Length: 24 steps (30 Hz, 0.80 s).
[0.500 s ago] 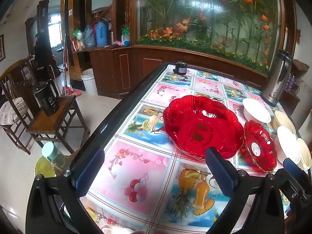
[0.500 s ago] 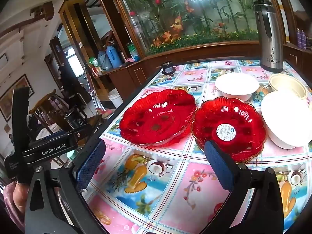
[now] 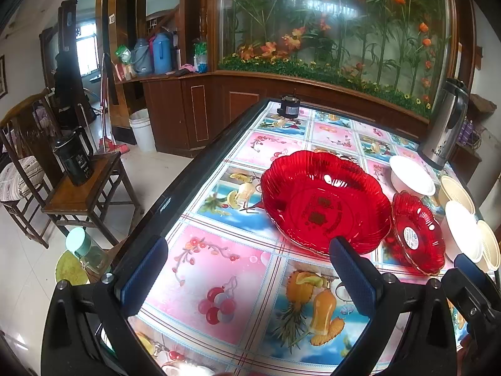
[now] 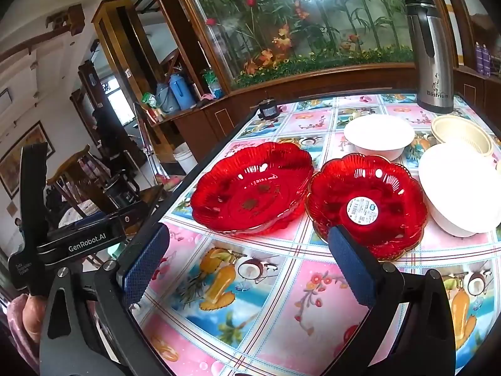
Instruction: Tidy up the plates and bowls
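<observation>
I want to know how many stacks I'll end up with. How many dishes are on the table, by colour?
Red plates: 2, the large red plate and the small red plate.
White bowls: 2, the far white bowl and the near white bowl.
Cream bowls: 2, the far cream bowl and the near cream bowl.
Total: 6

The fruit-print table [image 4: 250,297] carries two red plates [image 4: 252,188], white bowls [image 4: 379,136], a steel flask [image 4: 433,59].

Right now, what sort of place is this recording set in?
Most likely a home dining room: a table with a fruit-print cover, wooden chairs beside it, and a built-in wooden cabinet holding thermos flasks under a glass flower display.
</observation>
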### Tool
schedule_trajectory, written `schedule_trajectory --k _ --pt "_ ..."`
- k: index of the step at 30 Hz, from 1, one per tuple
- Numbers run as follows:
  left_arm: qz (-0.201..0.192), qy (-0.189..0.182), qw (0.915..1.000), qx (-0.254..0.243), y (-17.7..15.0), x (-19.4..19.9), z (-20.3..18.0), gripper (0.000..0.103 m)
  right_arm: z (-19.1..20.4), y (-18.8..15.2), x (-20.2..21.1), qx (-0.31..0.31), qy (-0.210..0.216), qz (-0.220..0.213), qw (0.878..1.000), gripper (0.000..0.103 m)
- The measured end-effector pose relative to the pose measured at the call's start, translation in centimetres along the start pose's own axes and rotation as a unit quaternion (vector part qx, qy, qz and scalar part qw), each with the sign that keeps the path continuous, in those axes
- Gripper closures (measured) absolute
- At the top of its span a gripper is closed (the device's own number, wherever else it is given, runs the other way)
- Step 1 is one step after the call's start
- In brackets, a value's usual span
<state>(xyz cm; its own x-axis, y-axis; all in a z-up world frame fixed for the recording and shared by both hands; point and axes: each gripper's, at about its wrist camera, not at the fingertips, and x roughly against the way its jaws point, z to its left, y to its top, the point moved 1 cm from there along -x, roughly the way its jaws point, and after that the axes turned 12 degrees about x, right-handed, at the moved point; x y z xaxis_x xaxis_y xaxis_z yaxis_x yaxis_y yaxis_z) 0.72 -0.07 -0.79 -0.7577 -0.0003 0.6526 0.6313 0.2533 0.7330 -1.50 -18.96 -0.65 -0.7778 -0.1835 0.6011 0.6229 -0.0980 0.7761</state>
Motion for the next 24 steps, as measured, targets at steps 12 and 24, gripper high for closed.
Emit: schedule_trajectory --k 12,24 --pt "0.001 0.001 1.0 -0.001 -0.4 -0.4 -0.1 0.0 -0.3 -0.1 -0.1 -0.005 0.0 0.0 1.0 0.0" --pt "0.012 0.005 0.9999 0.002 -0.6 -1.8 0.1 0.0 -0.2 0.0 -0.6 -0.005 -0.001 0.002 1.0 0.0"
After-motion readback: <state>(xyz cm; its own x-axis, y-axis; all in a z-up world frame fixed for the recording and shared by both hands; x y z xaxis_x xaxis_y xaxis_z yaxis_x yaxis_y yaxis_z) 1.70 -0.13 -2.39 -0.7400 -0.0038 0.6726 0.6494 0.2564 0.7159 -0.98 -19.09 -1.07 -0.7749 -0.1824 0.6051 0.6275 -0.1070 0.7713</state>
